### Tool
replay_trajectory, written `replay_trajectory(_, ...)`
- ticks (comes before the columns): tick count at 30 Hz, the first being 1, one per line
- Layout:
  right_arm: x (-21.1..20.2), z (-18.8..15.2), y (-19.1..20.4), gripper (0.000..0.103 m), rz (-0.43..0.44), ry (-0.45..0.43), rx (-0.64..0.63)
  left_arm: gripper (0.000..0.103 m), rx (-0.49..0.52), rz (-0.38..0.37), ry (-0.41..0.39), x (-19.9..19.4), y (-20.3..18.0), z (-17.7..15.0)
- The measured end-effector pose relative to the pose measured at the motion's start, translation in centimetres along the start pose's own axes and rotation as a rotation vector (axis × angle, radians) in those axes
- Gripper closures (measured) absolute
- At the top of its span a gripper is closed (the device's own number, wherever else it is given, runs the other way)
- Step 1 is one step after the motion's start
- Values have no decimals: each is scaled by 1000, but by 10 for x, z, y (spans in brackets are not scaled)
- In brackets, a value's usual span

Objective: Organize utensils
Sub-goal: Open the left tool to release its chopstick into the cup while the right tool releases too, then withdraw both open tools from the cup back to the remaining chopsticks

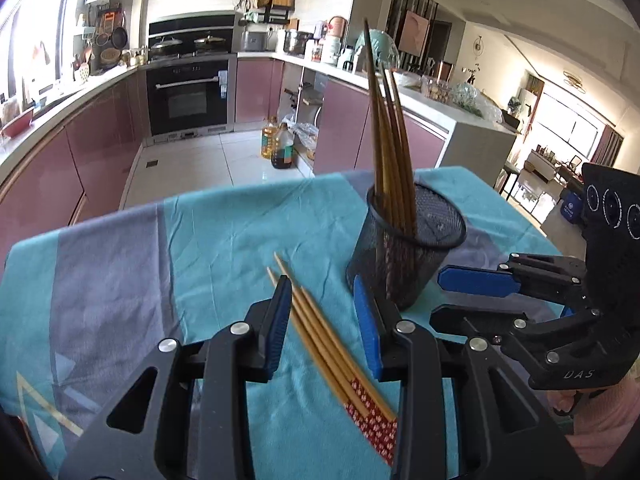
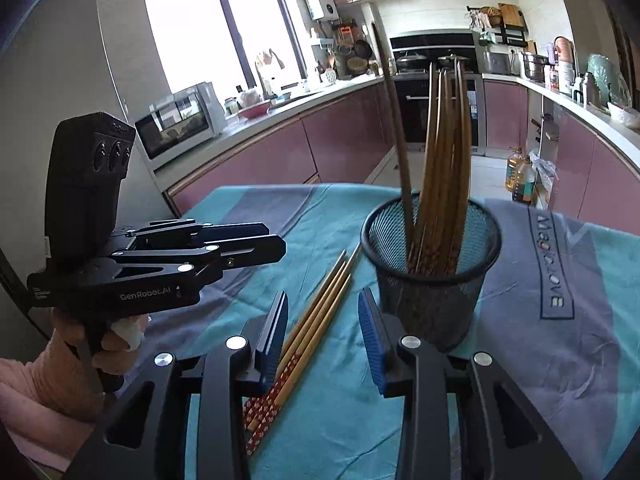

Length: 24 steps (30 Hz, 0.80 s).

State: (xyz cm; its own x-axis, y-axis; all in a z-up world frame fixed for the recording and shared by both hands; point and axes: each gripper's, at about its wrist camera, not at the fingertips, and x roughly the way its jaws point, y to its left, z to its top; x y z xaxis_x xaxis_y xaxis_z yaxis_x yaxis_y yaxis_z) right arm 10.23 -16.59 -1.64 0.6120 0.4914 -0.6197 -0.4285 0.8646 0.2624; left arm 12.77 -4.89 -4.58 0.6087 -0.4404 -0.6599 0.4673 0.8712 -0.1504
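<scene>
Lying beside the mesh cup (image 1: pixel 404 248), the loose chopsticks (image 1: pixel 320 332) point lengthwise between the open, empty left tongs (image 1: pixel 324 320); right tongs (image 2: pixel 324 320) equally open.

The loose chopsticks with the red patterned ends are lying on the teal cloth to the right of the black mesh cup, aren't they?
Not quite: the loose chopsticks lie on the teal cloth to the left of the black mesh cup, not the right. The right wrist view shows this, and the left wrist view agrees.
</scene>
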Motion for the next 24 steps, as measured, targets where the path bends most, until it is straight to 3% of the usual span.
replay_trajectory(5,34,-27,8,69,5,116,24,71,-14,34,89,14,9,-39)
replay_trajectory(11,44,-38,17,69,-41,152,23,70,-55,47,130,22,16,-63)
replay_trajectory(24,59,-34,25,69,-111,174,-2,67,-63,40,134,21,11,-62)
